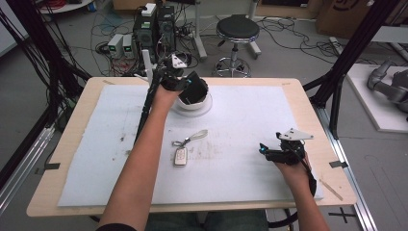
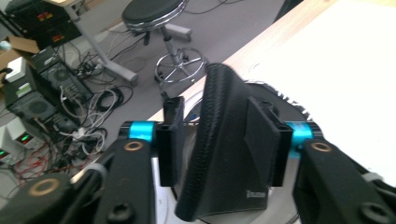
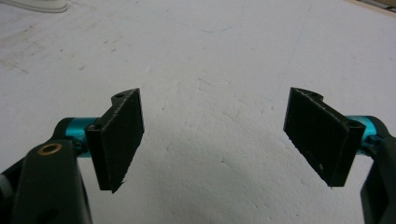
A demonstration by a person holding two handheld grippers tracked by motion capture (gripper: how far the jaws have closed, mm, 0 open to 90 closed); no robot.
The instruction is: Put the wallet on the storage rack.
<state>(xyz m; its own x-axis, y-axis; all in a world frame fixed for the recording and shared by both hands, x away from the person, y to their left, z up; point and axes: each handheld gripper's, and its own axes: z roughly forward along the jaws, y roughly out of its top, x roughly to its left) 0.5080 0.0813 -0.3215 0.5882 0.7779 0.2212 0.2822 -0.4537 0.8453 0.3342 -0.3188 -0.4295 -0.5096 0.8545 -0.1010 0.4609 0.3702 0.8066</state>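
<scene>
The black wallet (image 2: 229, 149) stands between the left gripper's (image 2: 223, 140) pads and hides most of the white bowl (image 1: 195, 102) under it, and whether the pads touch the leather I cannot tell. Its small stamped logo is too blurred to read. The key fob (image 1: 181, 156) on the mat is too small to show buttons.

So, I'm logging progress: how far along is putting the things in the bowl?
Looks done: the black wallet stands in the white bowl. In hand: the left gripper brackets it, jaws open, a gap at one pad. Left, probably: the key fob lies on the mat; the right gripper is open.
</scene>
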